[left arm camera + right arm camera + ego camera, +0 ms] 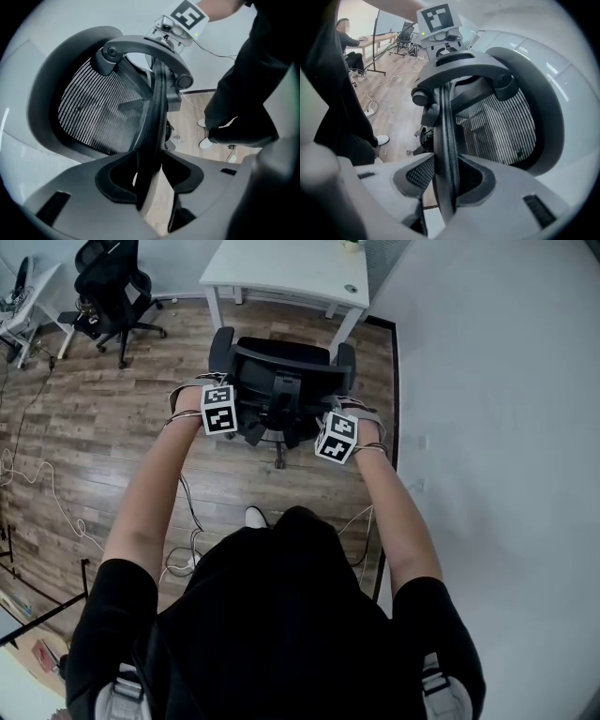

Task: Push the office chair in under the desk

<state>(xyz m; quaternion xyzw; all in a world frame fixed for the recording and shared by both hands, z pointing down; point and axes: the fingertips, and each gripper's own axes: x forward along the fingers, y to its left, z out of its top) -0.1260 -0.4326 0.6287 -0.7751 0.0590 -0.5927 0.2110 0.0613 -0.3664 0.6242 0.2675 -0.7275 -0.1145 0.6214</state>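
Note:
A black mesh-backed office chair stands on the wood floor just in front of the white desk, its back toward me. My left gripper is at the left side of the backrest's top rim, my right gripper at the right side. In the left gripper view the dark rim runs between the jaws of the left gripper, with both pads against it. The right gripper is likewise shut on the rim. In the head view the marker cubes hide both sets of jaws.
A white wall runs close along the right of the chair and desk. A second black chair and another white table stand at the far left. Cables trail over the floor. A seated person is far off.

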